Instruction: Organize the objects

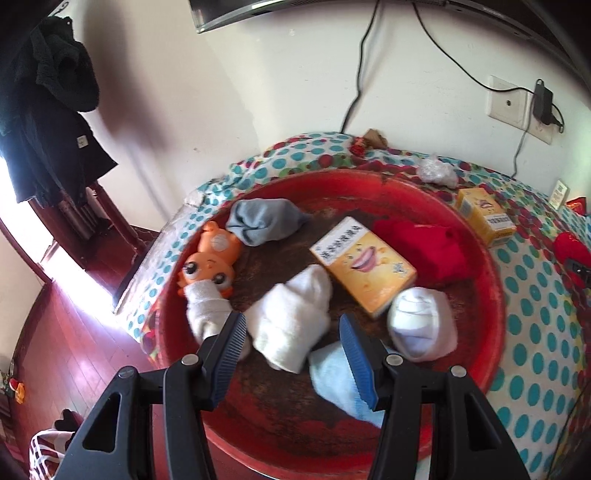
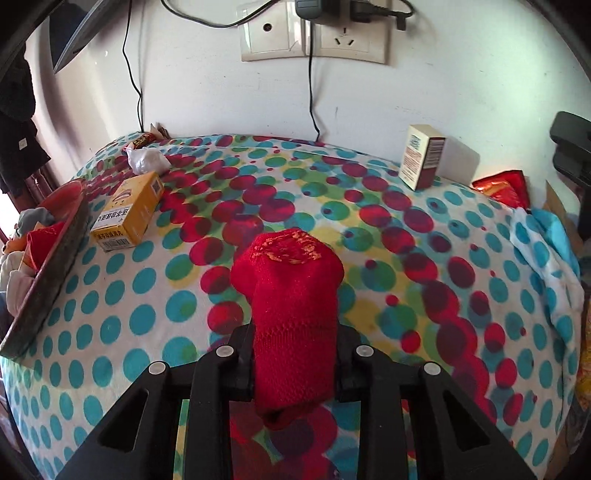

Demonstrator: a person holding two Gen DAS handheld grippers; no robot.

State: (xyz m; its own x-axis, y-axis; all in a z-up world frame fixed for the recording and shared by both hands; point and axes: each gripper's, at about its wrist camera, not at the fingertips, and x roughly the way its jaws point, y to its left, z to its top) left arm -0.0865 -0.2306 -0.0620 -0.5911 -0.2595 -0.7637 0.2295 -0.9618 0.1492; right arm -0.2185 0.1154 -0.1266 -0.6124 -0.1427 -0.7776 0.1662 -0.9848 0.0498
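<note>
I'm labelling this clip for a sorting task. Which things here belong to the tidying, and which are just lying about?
Job: red sock clamped in right gripper; red basin holding white sock, grey sock, orange toy, yellow box.

Lying about: wall socket, dark clothes, crumpled plastic.

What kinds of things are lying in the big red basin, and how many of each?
Socks: 6
Yellow box: 1
Orange toy: 1
Total in the basin: 8
</note>
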